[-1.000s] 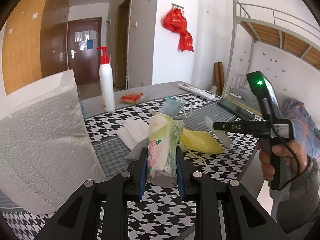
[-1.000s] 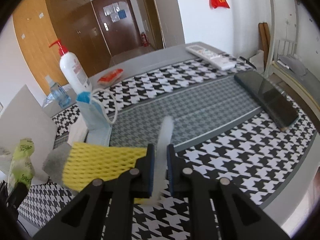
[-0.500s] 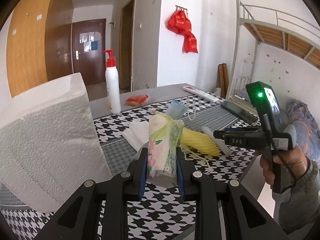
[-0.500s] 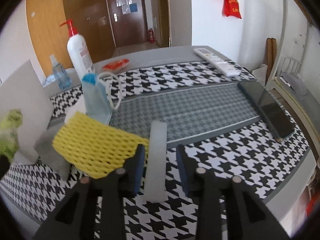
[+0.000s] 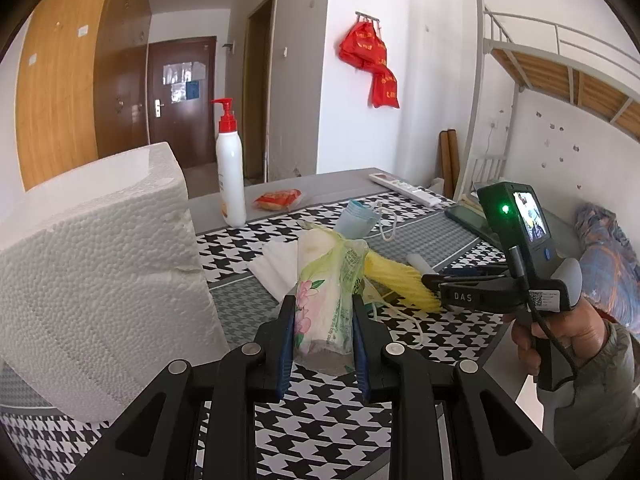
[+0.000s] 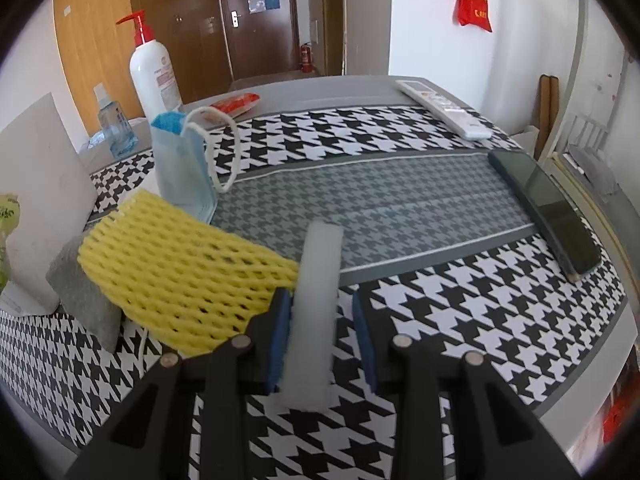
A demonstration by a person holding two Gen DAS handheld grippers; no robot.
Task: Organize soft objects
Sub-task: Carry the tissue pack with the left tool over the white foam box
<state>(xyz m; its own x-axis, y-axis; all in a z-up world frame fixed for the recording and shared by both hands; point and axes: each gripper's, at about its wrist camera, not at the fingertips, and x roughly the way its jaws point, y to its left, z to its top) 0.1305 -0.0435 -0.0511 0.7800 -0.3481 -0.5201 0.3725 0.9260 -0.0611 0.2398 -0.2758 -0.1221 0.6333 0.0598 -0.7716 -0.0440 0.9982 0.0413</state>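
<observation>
Left tool holds the tissue pack; right tool stands spread around the foam strip.

The left tool (image 5: 323, 330) is clenched on the tissue pack (image 5: 326, 292), held upright above the worktop (image 6: 400, 196), likely awaiting a place. The right tool (image 6: 320, 334) is released, its fingers either side of the white foam strip (image 6: 316, 304) lying flat, just beside the yellow foam net (image 6: 180, 268), which overlaps a grey sponge (image 6: 86, 300), so the soft items appear to be gathered together.
</observation>
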